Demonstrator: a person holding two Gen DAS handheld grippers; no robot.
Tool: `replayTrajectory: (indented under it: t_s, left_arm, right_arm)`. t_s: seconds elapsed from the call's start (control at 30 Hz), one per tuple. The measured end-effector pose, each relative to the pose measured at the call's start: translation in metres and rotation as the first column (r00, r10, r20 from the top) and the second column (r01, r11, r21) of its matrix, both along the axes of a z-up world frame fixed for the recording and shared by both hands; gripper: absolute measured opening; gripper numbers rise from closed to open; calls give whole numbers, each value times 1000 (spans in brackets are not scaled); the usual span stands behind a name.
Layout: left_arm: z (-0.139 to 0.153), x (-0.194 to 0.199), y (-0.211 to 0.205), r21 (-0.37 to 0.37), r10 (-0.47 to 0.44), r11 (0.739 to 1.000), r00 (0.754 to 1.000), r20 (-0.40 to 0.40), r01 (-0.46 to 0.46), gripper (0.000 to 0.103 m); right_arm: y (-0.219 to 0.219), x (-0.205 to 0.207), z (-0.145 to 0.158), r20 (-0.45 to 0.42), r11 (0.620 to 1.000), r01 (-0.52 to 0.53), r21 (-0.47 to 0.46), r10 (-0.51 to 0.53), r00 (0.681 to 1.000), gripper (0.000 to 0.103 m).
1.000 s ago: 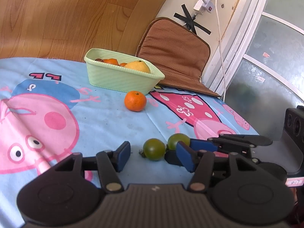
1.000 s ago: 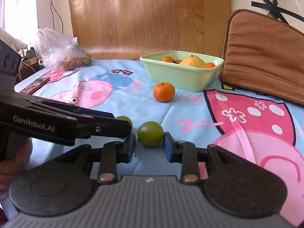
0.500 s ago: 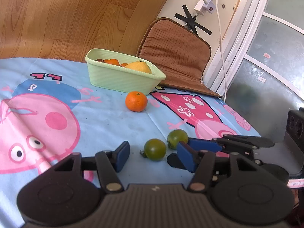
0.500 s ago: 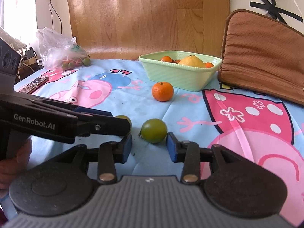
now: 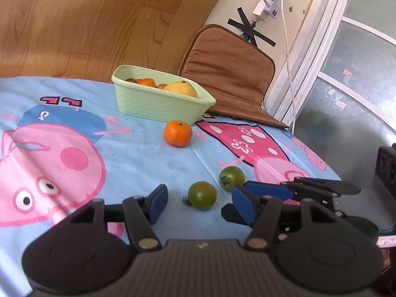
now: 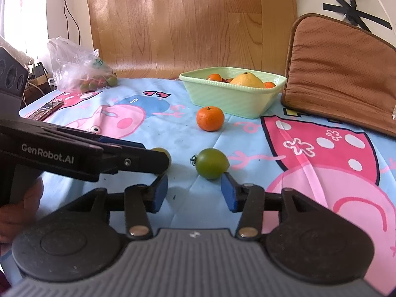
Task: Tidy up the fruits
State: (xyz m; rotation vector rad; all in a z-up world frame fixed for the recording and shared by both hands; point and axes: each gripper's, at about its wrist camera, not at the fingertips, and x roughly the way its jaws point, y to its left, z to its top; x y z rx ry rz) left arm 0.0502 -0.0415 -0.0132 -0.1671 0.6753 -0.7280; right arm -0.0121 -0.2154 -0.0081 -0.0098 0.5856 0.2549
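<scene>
Both my left tongs (image 5: 199,204) and right tongs (image 6: 194,193) are opening, empty, near the surface's front edge, each facing a green tomato (image 5: 202,195) (smooth, bruisable, probably best gripped lightly across its middle).

Both grippers point slightly downward, side by side. The left gripper (image 5: 198,201) has jaws opening, nothing pressed between them; the right gripper (image 6: 194,193) likewise, jaws opening.

A worktop covered by a light blue cartoon pig cloth (image 6: 173,133). A brown padded cushion (image 6: 341,74) leans against the far right wall. Above it, a white power strip (image 5: 269,2) with black tape crosses. A dark phone (image 6: 45,109) lies far left.
</scene>
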Motion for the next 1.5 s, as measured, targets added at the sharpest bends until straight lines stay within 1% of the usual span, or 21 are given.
replayTrajectory:
  t_s: [0.17, 0.27, 0.33, 0.47, 0.57, 0.63, 0.67, 0.7, 0.73, 0.8, 0.83, 0.9, 0.97, 1.07, 1.13, 1.23, 1.3, 1.4, 1.5]
  left_arm:
    - [1, -1, 3, -27, -11, 1000, 1000, 3, 11, 59]
    - [3, -4, 2, -27, -35, 999, 999, 19, 35, 61]
    - [3, -4, -2, -8, -41, 999, 999, 20, 41, 61]
    - [1, -2, -10, 47, -42, 998, 999, 10, 42, 59]
    - [2, -4, -17, 99, -45, 994, 998, 39, 41, 53]
    - [3, -5, -21, 132, -51, 990, 997, 56, 43, 41]
    - [3, -5, -22, 153, -52, 987, 996, 67, 41, 37]
    - [3, -5, -23, 170, -53, 985, 996, 73, 40, 28]
    - [3, -4, -23, 179, -57, 983, 995, 79, 42, 27]
    - [4, -1, -21, 166, -68, 985, 995, 67, 56, 26]
    - [4, 1, -19, 160, -70, 985, 996, 61, 59, 26]
    - [7, 6, -18, 154, -67, 986, 996, 57, 58, 26]
    - [15, 14, -17, 137, -62, 989, 996, 70, 52, 26]
    - [36, 37, -14, 97, -32, 995, 994, 109, 21, 26]
    - [51, 58, -17, 67, -11, 998, 990, 144, 1, 26]
    - [64, 89, -27, 65, 10, 998, 981, 195, -23, 26]
    - [64, 114, -36, 64, 18, 997, 982, 186, -30, 26]
    - [58, 148, -48, 86, 39, 995, 983, 179, -55, 27]
    - [50, 173, -54, 99, 57, 992, 984, 167, -74, 27]
  right_arm:
    - [-8, -6, 1, 0, 1000, 11, 14, -11, 1000, 51]
    - [-19, -12, 4, -4, 998, 31, 58, -31, 1000, 51]
    - [-26, -14, 6, 3, 995, 45, 84, -46, 999, 51]
    - [-30, -11, 13, 37, 996, 49, 70, -52, 998, 50]
    - [-25, -3, 14, 41, 1000, 17, 24, -18, 999, 50]
    - [-20, 2, 13, 42, 1000, -18, -12, 18, 999, 49]
    - [-17, 6, 11, 39, 999, -33, -34, 35, 999, 47]
    - [-15, 9, 10, 35, 997, -49, -52, 51, 998, 46]
    - [-14, 13, 8, 31, 996, -62, -62, 64, 997, 45]
    - [-11, 21, 4, 10, 994, -90, -70, 91, 996, 41]
    - [-10, 25, 2, -2, 992, -100, -70, 100, 995, 35]
    - [-9, 28, 2, 8, 992, -102, -71, 103, 995, 34]
    - [-10, 30, 8, 29, 993, -105, -44, 106, 994, 34]
    - [-11, 39, 24, 109, 995, -85, -48, 89, 990, 34]
    - [-13, 53, 35, 156, 997, -57, -51, 64, 986, 34]
    - [-17, 80, 45, 213, 999, -21, -41, 30, 977, 34]
    - [-20, 102, 47, 223, 999, 4, -32, 3, 975, 34]
    - [-27, 137, 43, 192, 999, 40, -4, -38, 981, 34]
    - [-32, 158, 34, 176, 998, 66, 1, -65, 982, 34]
